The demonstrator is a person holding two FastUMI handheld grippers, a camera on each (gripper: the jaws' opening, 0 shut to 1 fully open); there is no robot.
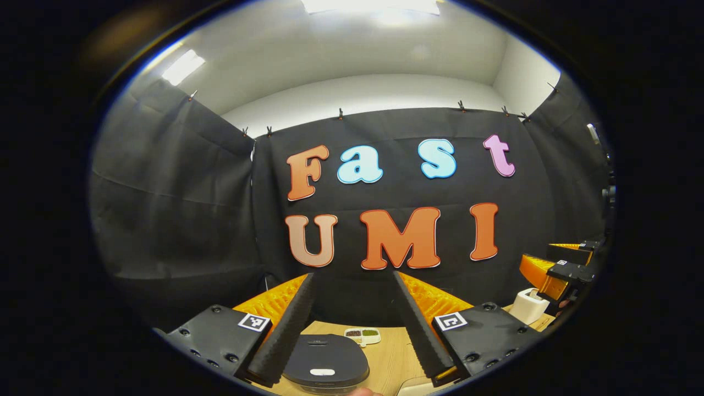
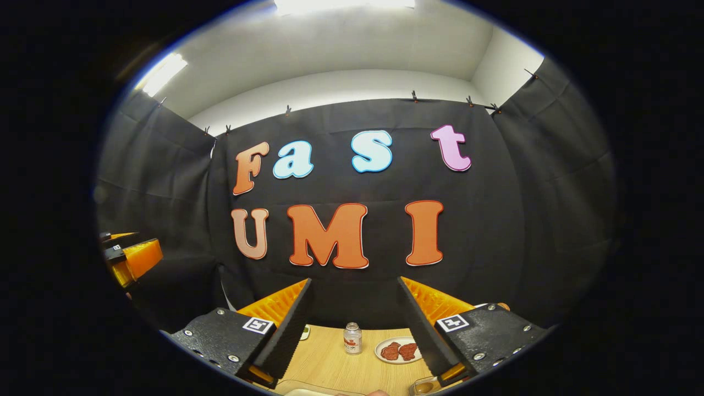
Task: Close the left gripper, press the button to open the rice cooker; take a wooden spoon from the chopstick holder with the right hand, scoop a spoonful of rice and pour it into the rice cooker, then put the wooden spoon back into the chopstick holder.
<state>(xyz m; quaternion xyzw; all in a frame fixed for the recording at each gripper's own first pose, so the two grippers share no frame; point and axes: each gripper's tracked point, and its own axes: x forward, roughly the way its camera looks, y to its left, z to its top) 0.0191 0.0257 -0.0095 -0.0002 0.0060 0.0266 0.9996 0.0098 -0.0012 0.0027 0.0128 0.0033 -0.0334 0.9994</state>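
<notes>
so the rice cooker (image 1: 325,363) sits bottom centre of the left gripper view, right between the wide-spread jaws of the left gripper (image 1: 352,324), lid down; right gripper (image 2: 352,330) is spread too

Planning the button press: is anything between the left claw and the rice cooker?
Nothing visible. The left claw hangs open above the rice cooker, whose closed lid shows between its fingers with only bare table around it.

We find no text we can read: the label on the small jar (image 2: 352,338) is too small, and the square markers (image 1: 254,322) on the gripper carry only patterns.
</notes>
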